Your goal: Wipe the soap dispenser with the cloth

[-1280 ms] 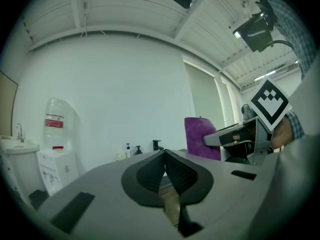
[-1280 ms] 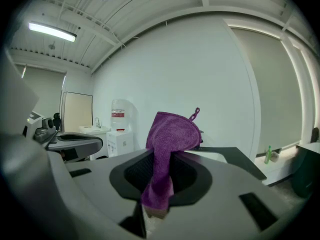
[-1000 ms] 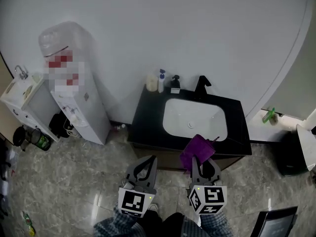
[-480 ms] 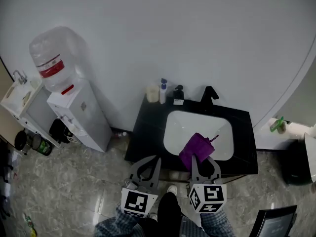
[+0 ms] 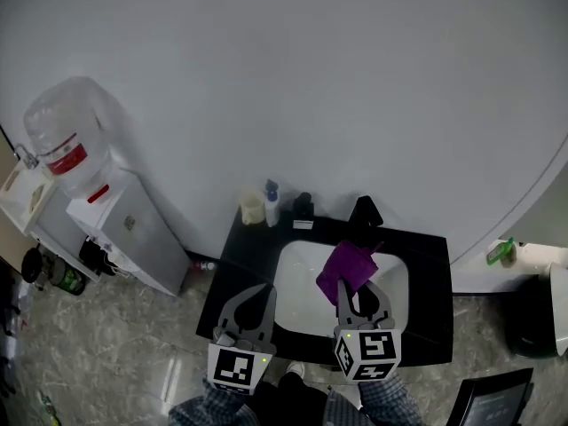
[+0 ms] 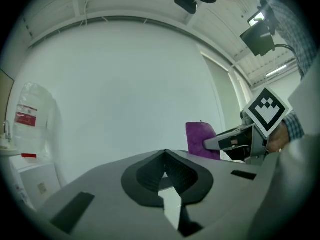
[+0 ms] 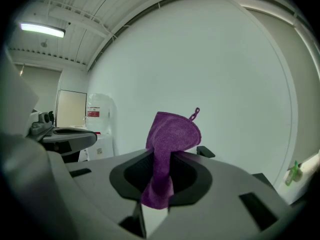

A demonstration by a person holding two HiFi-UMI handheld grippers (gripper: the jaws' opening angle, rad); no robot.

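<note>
A washroom: white sink with black tap in a black desk at 6 o'clock. A water cooler stands at 9 o'clock on tiled floor.

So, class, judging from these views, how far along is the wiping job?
Done: the purple cloth is clamped in the right gripper. In hand: it is held above the basin, short of the soap dispenser at the back of the counter; the left gripper is shut, empty. Left: all the wiping.
</note>
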